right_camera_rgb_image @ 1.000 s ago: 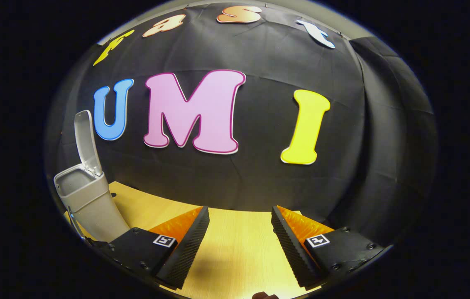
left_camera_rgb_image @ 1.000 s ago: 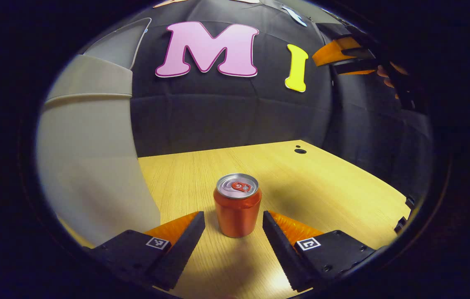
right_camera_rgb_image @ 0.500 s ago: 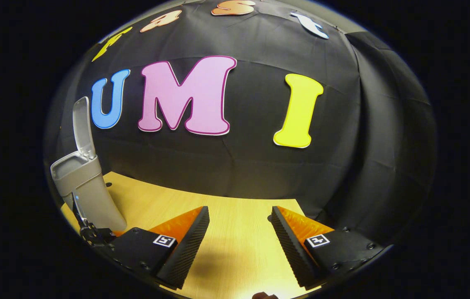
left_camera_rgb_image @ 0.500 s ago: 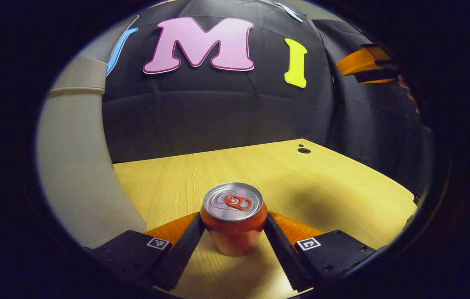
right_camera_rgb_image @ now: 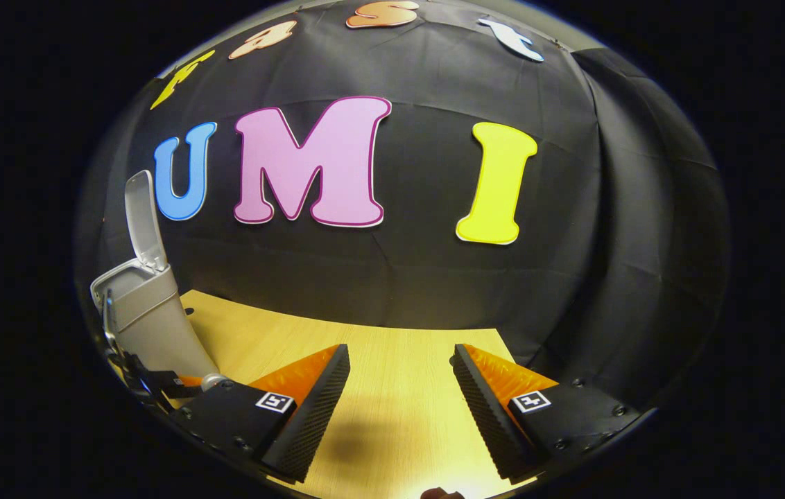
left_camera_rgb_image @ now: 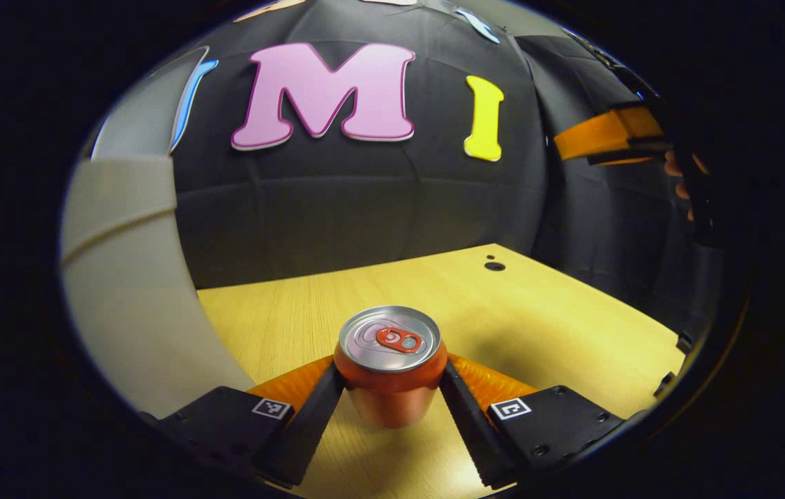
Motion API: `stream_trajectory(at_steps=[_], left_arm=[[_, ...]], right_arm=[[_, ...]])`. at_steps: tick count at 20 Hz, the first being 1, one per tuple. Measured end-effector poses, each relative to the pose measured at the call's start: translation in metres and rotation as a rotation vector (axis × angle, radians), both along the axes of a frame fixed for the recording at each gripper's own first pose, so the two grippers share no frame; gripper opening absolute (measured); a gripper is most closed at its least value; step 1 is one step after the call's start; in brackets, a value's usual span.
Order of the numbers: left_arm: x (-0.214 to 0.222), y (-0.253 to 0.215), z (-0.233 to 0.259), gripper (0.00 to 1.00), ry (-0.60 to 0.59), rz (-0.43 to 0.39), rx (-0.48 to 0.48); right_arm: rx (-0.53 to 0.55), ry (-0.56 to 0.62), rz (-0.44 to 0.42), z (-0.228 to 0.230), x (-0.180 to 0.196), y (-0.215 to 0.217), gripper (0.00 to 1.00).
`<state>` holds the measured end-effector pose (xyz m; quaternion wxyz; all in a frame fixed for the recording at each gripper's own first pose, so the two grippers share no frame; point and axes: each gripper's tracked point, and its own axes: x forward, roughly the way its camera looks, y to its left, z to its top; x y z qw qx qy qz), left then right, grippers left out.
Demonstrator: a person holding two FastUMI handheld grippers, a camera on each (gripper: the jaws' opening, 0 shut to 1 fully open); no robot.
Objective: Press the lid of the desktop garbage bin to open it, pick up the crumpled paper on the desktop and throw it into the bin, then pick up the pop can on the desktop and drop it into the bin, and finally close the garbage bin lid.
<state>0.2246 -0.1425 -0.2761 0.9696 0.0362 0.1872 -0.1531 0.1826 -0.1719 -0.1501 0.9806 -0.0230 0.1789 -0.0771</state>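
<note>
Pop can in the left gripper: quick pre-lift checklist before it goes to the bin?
1. Both fingers of the left gripper pressing the pop can: ok, one on each side.
2. Can upright on the desktop: ok.
3. Bin lid open: ok, it stands up over the garbage bin.
4. Bin within easy travel: ok, its wall is close on the can's left in the left gripper view.
5. Right gripper out of the way: ok, open, holding nothing.
6. Crumpled paper already in the bin: cannot tell.
</note>
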Motion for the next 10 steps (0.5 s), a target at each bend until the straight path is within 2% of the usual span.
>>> stream_trajectory(at_steps=[5,8,10], left_arm=[[-0.009,-0.012,0.102,0.89,-0.084,-0.039,-0.047],[-0.011,-0.002,0.171,0.89,-0.17,-0.043,-0.026],[-0.009,0.014,0.205,0.89,-0.212,-0.017,-0.009]], right_arm=[[0.053,-0.033,-0.037,0.024,-0.01,-0.005,0.97],[0.069,-0.067,-0.061,0.041,-0.015,-0.008,0.97],[0.084,-0.103,-0.072,0.053,-0.016,-0.007,0.97]])
